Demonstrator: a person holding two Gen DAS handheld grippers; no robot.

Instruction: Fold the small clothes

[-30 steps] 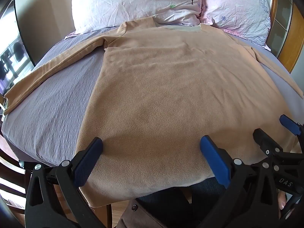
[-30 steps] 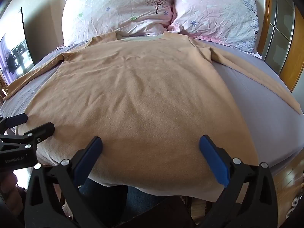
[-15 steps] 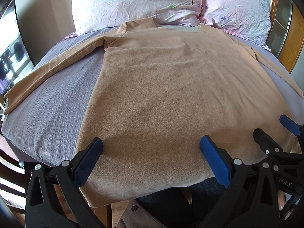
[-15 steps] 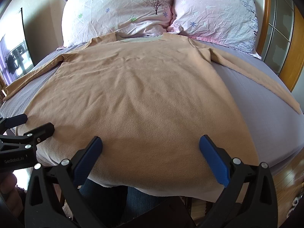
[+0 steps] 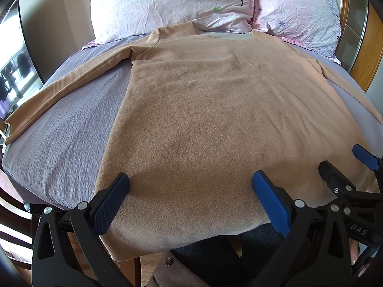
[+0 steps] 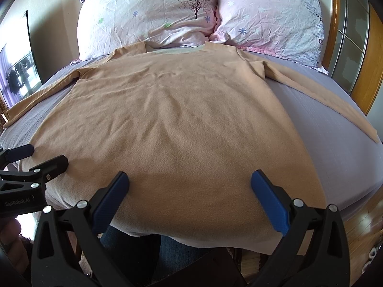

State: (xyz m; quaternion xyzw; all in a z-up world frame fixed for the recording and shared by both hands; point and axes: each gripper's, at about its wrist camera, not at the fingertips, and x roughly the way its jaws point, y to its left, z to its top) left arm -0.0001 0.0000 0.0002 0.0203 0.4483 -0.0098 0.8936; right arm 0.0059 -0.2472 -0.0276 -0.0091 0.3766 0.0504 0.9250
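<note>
A tan long-sleeved shirt [image 5: 215, 110] lies flat and spread out on the bed, collar toward the pillows, both sleeves stretched outward; it also shows in the right wrist view [image 6: 177, 119]. Its hem hangs over the near bed edge. My left gripper [image 5: 190, 186] is open and empty, hovering over the hem at its left part. My right gripper [image 6: 190, 186] is open and empty over the hem's right part. The right gripper shows at the right edge of the left wrist view [image 5: 347, 167], and the left gripper at the left edge of the right wrist view [image 6: 33, 157].
The shirt lies on a grey-purple bedsheet [image 5: 59, 138]. Two floral pillows [image 6: 153, 12] lean at the head of the bed. A wooden bed frame [image 6: 373, 55] stands at the right. The person's jeans-clad legs [image 5: 215, 256] are below the near bed edge.
</note>
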